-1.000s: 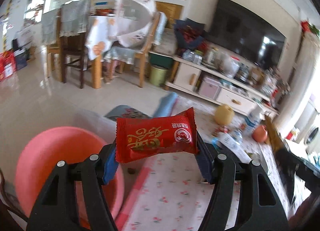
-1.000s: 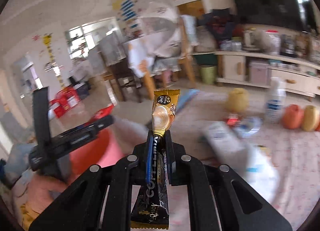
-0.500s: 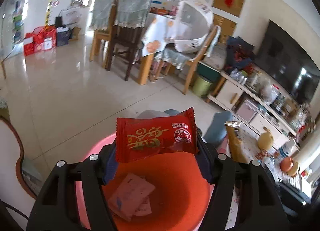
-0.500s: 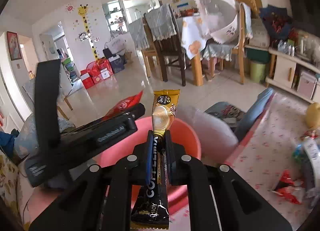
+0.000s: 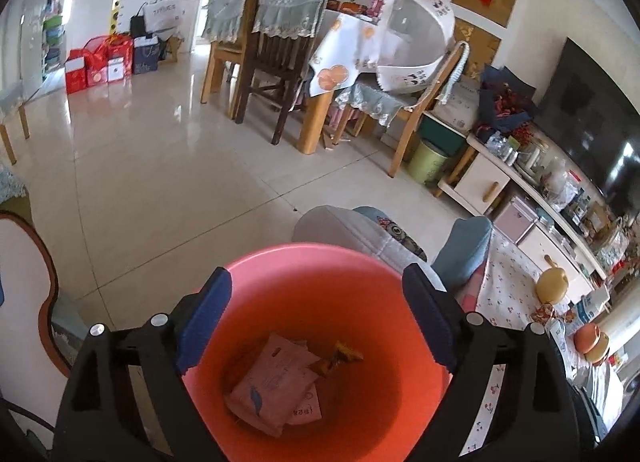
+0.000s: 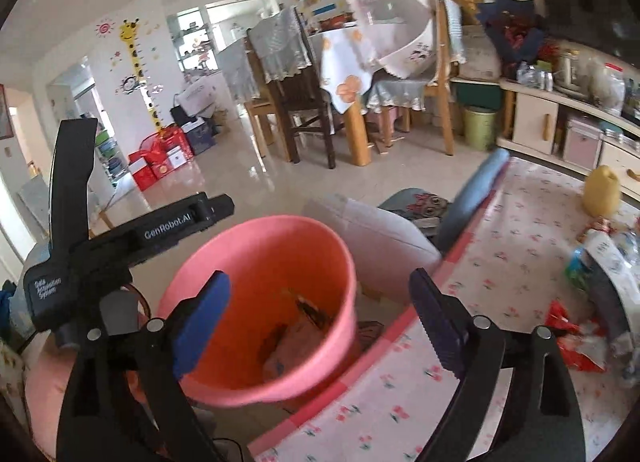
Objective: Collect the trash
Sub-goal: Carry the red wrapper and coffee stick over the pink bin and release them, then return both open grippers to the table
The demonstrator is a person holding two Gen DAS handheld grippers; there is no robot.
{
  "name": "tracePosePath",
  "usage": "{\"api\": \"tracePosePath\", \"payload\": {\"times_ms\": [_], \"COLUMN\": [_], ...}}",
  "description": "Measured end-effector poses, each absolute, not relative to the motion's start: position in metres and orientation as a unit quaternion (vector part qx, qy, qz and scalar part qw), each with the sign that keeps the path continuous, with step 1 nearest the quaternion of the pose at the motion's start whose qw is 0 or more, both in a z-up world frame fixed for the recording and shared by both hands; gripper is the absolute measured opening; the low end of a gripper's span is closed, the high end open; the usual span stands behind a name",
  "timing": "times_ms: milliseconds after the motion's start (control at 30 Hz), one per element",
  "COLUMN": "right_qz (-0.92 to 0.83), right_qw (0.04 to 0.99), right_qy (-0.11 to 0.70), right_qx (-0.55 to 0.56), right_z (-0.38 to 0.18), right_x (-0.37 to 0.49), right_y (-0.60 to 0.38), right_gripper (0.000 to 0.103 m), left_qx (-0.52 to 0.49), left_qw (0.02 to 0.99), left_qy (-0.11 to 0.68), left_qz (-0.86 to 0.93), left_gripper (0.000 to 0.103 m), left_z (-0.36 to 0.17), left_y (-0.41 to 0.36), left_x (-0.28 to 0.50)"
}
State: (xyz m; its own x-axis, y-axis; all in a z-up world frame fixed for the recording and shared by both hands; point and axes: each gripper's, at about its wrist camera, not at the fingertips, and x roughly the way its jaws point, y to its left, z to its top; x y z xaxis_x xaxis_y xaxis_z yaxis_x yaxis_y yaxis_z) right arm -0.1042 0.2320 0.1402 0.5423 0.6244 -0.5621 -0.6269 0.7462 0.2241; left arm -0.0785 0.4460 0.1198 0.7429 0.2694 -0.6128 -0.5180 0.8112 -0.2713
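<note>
A pink bin (image 5: 312,262) sits on the floor beside the floral table. My left gripper (image 5: 316,320) is open and empty, right above the bin's mouth. Inside lie pink wrappers (image 5: 272,382) and a brown-gold sachet (image 5: 340,356). My right gripper (image 6: 316,322) is open and empty, over the same pink bin (image 6: 256,238), which shows wrappers (image 6: 296,338) at its bottom. The left gripper's body (image 6: 120,234) shows at the left of the right wrist view. More red wrappers (image 6: 576,338) lie on the table at the right.
The floral tablecloth (image 6: 500,262) carries a yellow gourd (image 6: 600,189) and packaging (image 6: 604,258). A grey cushion (image 6: 376,238) and a blue stool (image 5: 464,254) stand behind the bin. Dining chairs (image 5: 276,73) and a TV cabinet (image 5: 520,197) are farther back.
Both grippers opened over the bin. The red candy wrapper left my left gripper and the gold coffee sachet left my right gripper; both are gone from the jaws.
</note>
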Motion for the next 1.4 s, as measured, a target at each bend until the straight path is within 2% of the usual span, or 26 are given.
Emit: {"api": "tracePosePath", "payload": {"times_ms": [433,633,1400], "right_qz": [0.291,0.269,0.226], "right_qw": [0.898,0.902,0.905], "right_qy": [0.330,0.338,0.360], "right_qx": [-0.030,-0.009,0.021], "right_z": [0.115,0.111,0.098], "right_x": [-0.123,-0.128,-0.142], "right_y": [0.156,0.122,0.032], "right_gripper": [0.096,0.098,0.098], "left_qx": [-0.117,-0.094,-0.025], "left_qw": [0.953,0.970,0.959], "left_qy": [0.247,0.199,0.279], "left_qz": [0.133,0.099,-0.033], "left_gripper": [0.088,0.088,0.088], "left_z": [0.131,0.142,0.138], "left_y": [0.375,0.349,0.254], "left_x": [-0.063,-0.065,-0.040]}}
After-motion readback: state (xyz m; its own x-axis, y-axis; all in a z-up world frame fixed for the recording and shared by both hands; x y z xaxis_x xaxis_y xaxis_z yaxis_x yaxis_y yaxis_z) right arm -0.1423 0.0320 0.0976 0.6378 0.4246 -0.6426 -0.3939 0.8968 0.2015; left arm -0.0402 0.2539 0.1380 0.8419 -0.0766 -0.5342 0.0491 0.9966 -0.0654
